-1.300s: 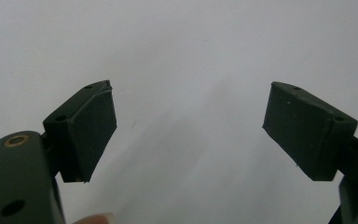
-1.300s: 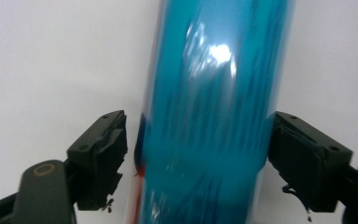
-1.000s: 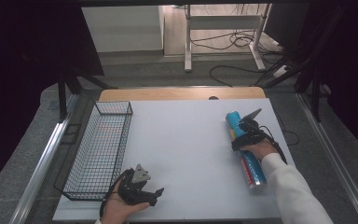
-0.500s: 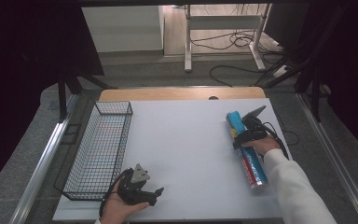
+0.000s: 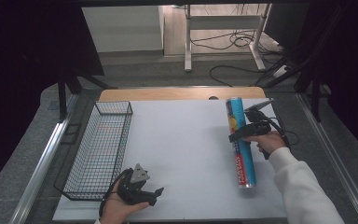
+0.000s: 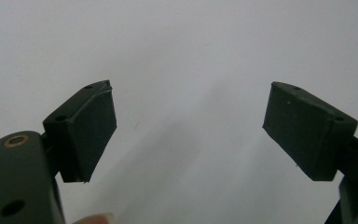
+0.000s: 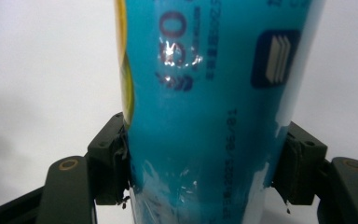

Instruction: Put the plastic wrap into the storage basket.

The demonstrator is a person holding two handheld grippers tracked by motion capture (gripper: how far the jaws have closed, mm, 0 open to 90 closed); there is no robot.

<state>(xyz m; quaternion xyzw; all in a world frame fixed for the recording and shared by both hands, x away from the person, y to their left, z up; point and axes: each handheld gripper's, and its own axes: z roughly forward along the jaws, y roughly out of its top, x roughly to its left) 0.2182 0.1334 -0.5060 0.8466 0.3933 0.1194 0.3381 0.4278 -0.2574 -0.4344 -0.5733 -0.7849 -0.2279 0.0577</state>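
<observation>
A long blue tube (image 5: 240,158) with printed labels lies lengthwise on the right side of the white table (image 5: 182,154). My right gripper (image 5: 238,134) is shut across its middle. In the right gripper view both pads press the sides of the blue tube (image 7: 205,93), which runs up between the jaws of the right gripper (image 7: 205,172). The tube's far end looks raised, while its near end is low by the table. My left gripper (image 5: 156,196) rests at the near left of the table. In its own view the left gripper (image 6: 189,126) stands open with nothing between its jaws.
A black wire basket (image 5: 86,191) stands along the table's left edge, with nothing in it that I can see. Beyond the table's far edge are a wooden strip (image 5: 168,93), cables and a desk frame on the floor.
The right gripper closed on the blue tube and rose, so the tube's far end now reaches farther up the view. The left gripper has stayed put.
</observation>
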